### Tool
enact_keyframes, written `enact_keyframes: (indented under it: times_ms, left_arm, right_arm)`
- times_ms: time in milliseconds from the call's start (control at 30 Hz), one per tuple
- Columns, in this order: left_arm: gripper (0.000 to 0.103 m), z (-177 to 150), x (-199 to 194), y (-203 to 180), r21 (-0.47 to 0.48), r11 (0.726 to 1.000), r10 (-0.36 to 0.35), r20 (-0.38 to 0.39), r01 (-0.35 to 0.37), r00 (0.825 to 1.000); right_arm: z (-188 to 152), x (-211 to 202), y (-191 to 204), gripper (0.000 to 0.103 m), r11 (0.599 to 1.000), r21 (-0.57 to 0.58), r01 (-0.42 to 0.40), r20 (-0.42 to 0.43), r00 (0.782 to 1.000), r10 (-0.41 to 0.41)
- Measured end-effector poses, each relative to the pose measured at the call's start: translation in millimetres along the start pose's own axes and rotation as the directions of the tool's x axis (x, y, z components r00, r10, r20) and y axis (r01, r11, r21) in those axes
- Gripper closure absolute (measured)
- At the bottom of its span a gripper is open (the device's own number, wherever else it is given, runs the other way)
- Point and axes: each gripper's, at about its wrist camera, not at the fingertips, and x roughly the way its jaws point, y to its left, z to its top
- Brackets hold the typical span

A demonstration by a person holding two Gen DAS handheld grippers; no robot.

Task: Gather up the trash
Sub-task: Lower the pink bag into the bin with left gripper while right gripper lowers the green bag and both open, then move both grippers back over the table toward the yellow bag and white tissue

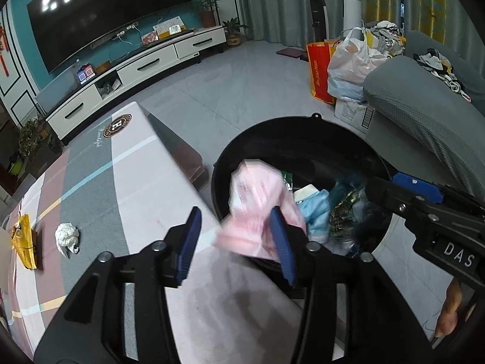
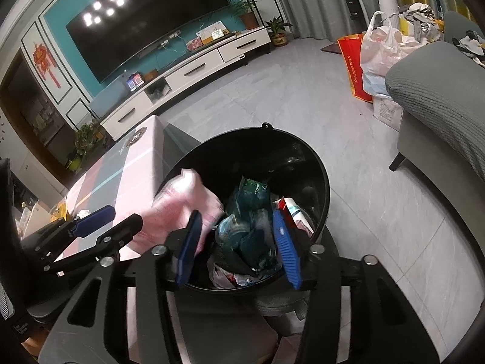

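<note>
Your left gripper [image 1: 239,242] sits at the tabletop [image 1: 127,182] edge, jaws spread wide, gripping nothing; a blurred pink wrapper [image 1: 257,200] hangs between and beyond them over the black trash bin [image 1: 303,127]. Your right gripper [image 2: 239,245] hovers over the bin rim, jaws wide too, nothing held. Bin holds a teal bag [image 2: 248,227] and mixed wrappers. Crumpled white tissue [image 1: 67,238] and yellow packet [image 1: 25,241] lie near each other on the tabletop, well apart from the bin.
</note>
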Motion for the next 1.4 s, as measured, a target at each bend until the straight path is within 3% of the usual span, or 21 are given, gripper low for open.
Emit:
enact_keyframes:
  times_ms: [133,300,600,1033,1400]
  left_arm:
    - [0.046,0.0,-11.5,3.7,-0.006,1.000,0.007,0.022,-0.007,1.000]
    - [0.020,-6.0,-33.8,13.3,-0.024,0.999,0.029,0.055,-0.028,0.998]
    - [0.005,-39.0,-73.4,50.1,-0.104,0.993,0.064,0.023,-0.061,0.998]
    - [0.003,-103.6,-128.5,124.1,-0.262,0.957,0.128,-0.015,-0.128,0.992]
    - [0.003,-157.6,-126.2,199.4,-0.420,0.891,0.144,-0.102,-0.174,0.984]
  right_arm:
    - [0.9,-6.7,0.4,0.044,1.000,0.014,0.001,0.006,1.000,-0.001]
    - [-2.7,-21.2,2.1,0.038,1.000,0.025,-0.007,0.020,1.000,0.007]
    - [-20.7,-50.7,17.0,0.020,1.000,0.003,-0.003,0.014,1.000,0.003]
    - [-44.1,-64.2,95.1,0.014,0.989,-0.140,-0.046,-0.038,0.998,0.041]
    - [-58.9,-41.5,164.8,0.014,0.960,-0.264,-0.089,-0.115,0.991,0.060]
